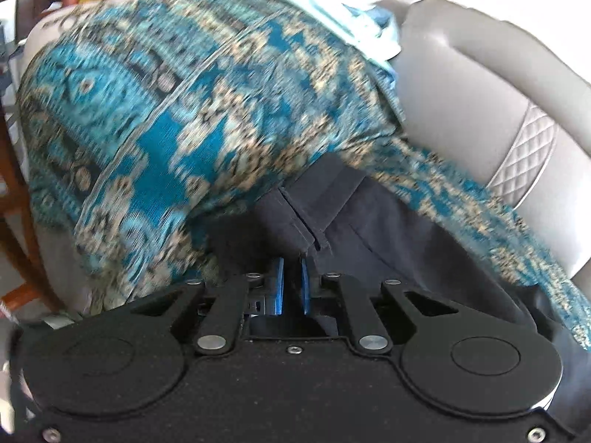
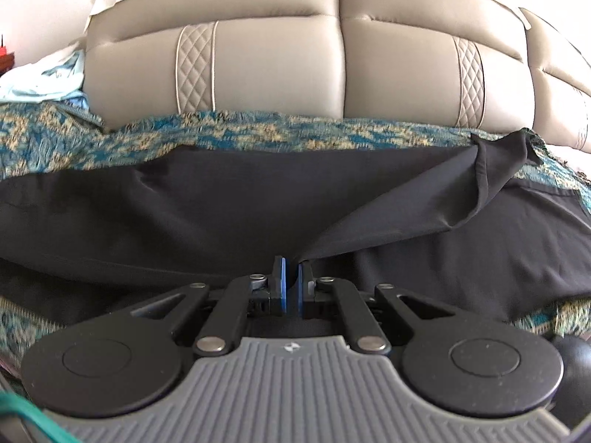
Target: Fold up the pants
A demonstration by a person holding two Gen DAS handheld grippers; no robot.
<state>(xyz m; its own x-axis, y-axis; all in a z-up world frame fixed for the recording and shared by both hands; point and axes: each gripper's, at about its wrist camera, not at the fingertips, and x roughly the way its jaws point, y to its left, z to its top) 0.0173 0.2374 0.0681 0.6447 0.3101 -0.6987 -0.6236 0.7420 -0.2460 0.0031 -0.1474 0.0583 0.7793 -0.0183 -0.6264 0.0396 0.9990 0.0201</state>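
Note:
Black pants (image 2: 229,199) lie spread across a blue and tan patterned throw (image 2: 258,131) on a beige sofa. In the left wrist view my left gripper (image 1: 291,258) is shut on a hemmed end of the black pants (image 1: 306,210), which rises just above the blue pads. In the right wrist view my right gripper (image 2: 291,264) is shut on an edge of the pants; from it a taut fold of black cloth (image 2: 424,203) runs up to the right toward the sofa back. The cloth hides both sets of fingertips.
The sofa's beige back cushions (image 2: 280,66) with quilted strips stand right behind the throw. Pale blue and white cloths (image 1: 351,11) are piled at the sofa's end. Wooden chair legs (image 1: 22,199) stand at the left of the left wrist view.

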